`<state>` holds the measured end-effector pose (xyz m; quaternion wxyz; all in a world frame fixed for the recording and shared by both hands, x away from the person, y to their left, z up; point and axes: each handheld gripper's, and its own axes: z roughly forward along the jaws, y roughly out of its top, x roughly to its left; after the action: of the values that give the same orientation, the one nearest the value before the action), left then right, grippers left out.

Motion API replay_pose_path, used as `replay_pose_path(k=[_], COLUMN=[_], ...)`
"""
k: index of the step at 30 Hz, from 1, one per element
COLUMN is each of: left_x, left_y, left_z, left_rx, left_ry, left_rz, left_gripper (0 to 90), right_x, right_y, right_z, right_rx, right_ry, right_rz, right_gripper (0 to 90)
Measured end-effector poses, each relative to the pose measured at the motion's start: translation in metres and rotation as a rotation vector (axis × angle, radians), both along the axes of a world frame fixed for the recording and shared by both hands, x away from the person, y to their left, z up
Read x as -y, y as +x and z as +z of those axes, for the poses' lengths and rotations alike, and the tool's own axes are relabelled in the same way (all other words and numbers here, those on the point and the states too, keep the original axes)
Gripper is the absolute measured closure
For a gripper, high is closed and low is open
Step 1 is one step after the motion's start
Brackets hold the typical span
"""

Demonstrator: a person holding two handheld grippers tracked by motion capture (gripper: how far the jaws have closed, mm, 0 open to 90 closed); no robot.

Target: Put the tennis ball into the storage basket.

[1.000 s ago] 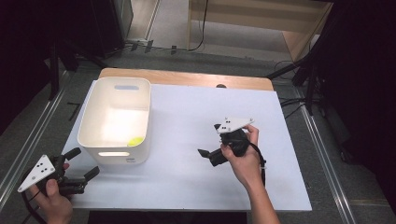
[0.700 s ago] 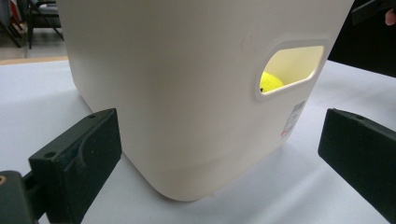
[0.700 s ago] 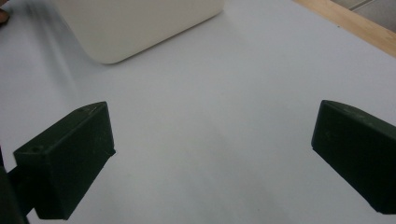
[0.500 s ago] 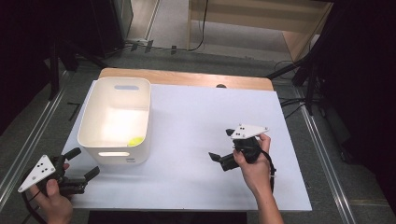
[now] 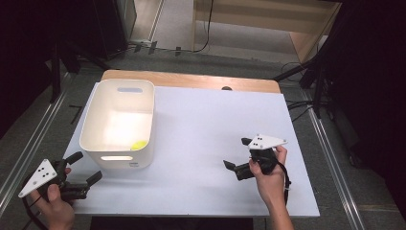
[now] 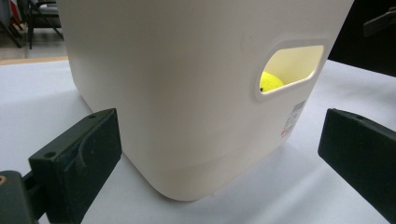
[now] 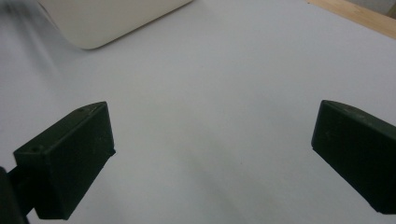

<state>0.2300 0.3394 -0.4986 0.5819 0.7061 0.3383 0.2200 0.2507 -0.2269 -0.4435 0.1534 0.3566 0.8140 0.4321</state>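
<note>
A cream-white plastic bin (image 5: pixel 119 125) with plain, unpatterned walls sits on a pale white counter (image 5: pixel 201 134). Inside the bin, at its near right corner, lies a bright yellow-green ball (image 5: pixel 139 144), its colour also glowing through the handle slot in the left gripper view. A small white label (image 6: pixel 292 120) with dark and red print marks the bin's near wall. The far edge of the counter is a light brown wood strip (image 5: pixel 191 80). Both grippers, left (image 5: pixel 82 168) and right (image 5: pixel 235 153), have matte black jaws, and each carries a light grey plate dotted with small dark spots. The floor (image 5: pixel 330 158) around is dull grey.
</note>
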Motion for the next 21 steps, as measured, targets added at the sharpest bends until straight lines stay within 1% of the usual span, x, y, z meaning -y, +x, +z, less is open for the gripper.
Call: replay_pose_path(k=[9, 21], left_x=[0.000, 0.000], left_y=[0.000, 0.000], left_z=[0.000, 0.000], left_rx=[0.000, 0.001], left_ry=[-0.001, -0.001], left_rz=[0.001, 0.001], left_gripper=[0.0, 0.0], right_x=[0.015, 0.033], right_y=[-0.008, -0.017], right_z=[-0.012, -0.021], right_rx=[-0.006, -0.003], right_ry=[0.020, 0.040], right_rz=[-0.037, -0.076], right_gripper=[0.0, 0.0])
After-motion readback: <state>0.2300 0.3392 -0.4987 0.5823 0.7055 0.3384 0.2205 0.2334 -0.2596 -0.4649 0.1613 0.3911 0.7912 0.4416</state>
